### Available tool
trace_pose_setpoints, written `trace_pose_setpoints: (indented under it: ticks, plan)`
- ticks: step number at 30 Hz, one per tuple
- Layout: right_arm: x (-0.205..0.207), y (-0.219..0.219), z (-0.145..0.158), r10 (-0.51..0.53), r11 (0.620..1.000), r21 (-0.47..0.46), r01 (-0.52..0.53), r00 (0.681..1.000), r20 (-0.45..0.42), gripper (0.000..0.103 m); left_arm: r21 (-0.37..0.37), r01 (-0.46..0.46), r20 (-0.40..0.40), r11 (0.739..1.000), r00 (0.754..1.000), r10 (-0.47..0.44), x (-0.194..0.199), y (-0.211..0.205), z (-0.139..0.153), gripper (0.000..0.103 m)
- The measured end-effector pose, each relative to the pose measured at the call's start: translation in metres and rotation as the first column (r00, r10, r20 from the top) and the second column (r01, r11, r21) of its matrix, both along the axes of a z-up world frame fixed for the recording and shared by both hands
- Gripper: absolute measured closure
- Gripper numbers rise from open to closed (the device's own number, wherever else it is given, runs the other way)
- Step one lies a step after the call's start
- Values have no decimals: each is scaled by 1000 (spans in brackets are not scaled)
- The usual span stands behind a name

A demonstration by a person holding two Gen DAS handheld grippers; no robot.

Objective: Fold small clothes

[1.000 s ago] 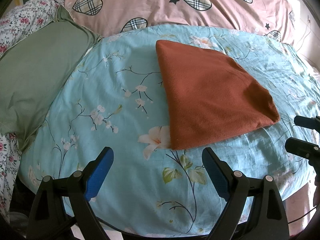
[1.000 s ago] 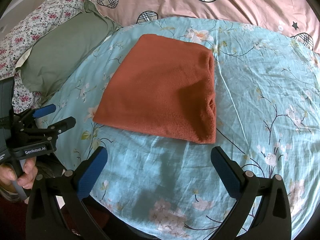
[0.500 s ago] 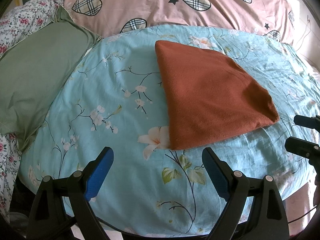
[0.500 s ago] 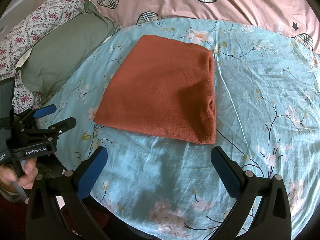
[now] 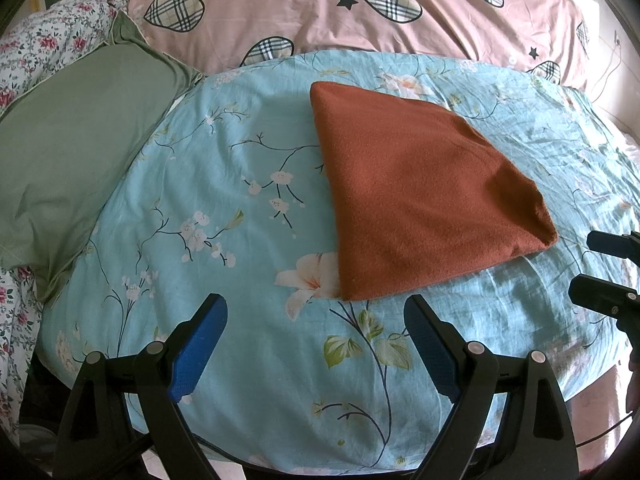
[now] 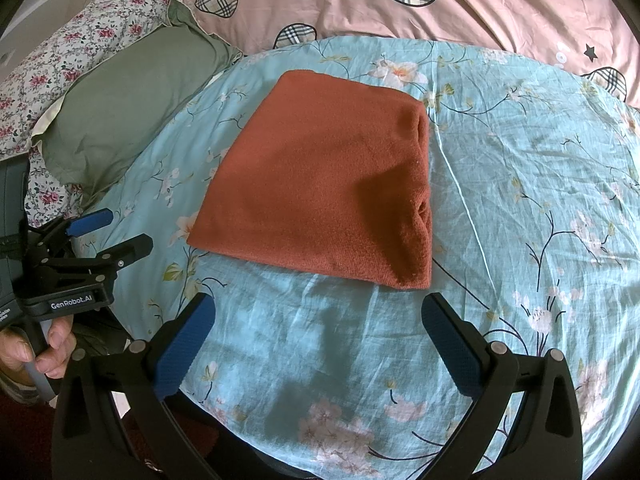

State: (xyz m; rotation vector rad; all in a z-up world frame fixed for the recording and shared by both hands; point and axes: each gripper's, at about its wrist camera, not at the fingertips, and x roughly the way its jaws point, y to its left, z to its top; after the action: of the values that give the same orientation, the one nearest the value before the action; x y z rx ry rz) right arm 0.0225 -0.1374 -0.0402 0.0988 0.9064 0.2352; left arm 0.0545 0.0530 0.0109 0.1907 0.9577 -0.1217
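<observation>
A rust-orange cloth [image 5: 416,200] lies folded flat on the light-blue floral bedsheet [image 5: 224,208]; it also shows in the right wrist view [image 6: 324,184], with its layered folded edge on the right side. My left gripper [image 5: 316,312] is open and empty, held back from the cloth's near left corner. My right gripper [image 6: 320,312] is open and empty, just short of the cloth's near edge. The left gripper also shows at the left edge of the right wrist view [image 6: 116,232], open. The right gripper's fingers [image 5: 600,292] show at the right edge of the left wrist view.
A green pillow [image 5: 72,160] lies at the left, also in the right wrist view [image 6: 132,100]. A pink quilt with plaid hearts [image 5: 360,8] lies behind the sheet. A floral-print bedding [image 6: 60,64] is at the far left. The bed's near edge drops off below the grippers.
</observation>
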Motion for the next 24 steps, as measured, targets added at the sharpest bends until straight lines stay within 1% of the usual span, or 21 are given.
trace_pose_setpoints:
  ticks: [24]
  plan:
    - [2,3,6,0,1000,-2,0,1000,7,0,-2,6,6,1000,1000,-6,3,-1,5,12]
